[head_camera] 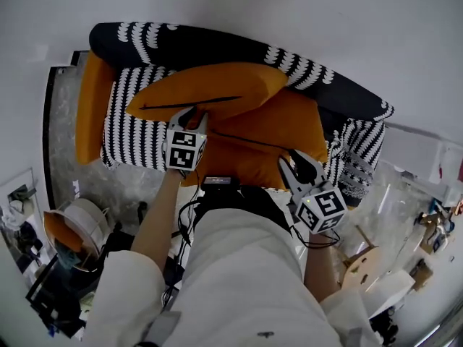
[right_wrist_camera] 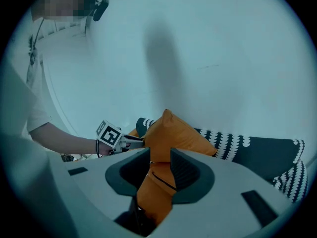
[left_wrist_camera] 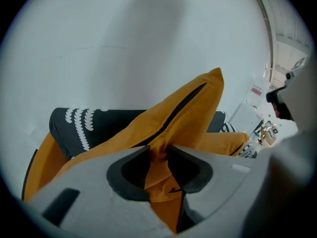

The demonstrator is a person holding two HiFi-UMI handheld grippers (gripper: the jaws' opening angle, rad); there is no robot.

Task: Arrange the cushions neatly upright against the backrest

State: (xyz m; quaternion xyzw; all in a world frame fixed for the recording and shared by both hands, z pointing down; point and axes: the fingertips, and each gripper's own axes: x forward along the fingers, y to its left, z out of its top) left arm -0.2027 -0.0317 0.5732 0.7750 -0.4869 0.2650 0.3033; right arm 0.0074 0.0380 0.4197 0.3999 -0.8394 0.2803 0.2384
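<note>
A black sofa with white pattern [head_camera: 217, 45] stands against a white wall. My left gripper [head_camera: 192, 116] is shut on the edge of an orange cushion with a dark zipper [head_camera: 210, 91], which lies tilted over the seat; in the left gripper view the fabric [left_wrist_camera: 173, 118] is pinched between the jaws [left_wrist_camera: 158, 151]. My right gripper [head_camera: 296, 163] is shut on the front edge of a second orange cushion [head_camera: 278, 125] lying lower at the right; its jaws [right_wrist_camera: 159, 156] clamp orange fabric [right_wrist_camera: 171, 133]. A third orange cushion [head_camera: 94, 103] leans at the sofa's left end.
A patterned armrest [head_camera: 362, 143] closes the sofa's right end. Clear plastic and wooden clutter [head_camera: 362, 255] sit to the right, a white round object [head_camera: 83, 223] and dark gear on the floor at the left. The person's white trousers [head_camera: 239, 273] fill the foreground.
</note>
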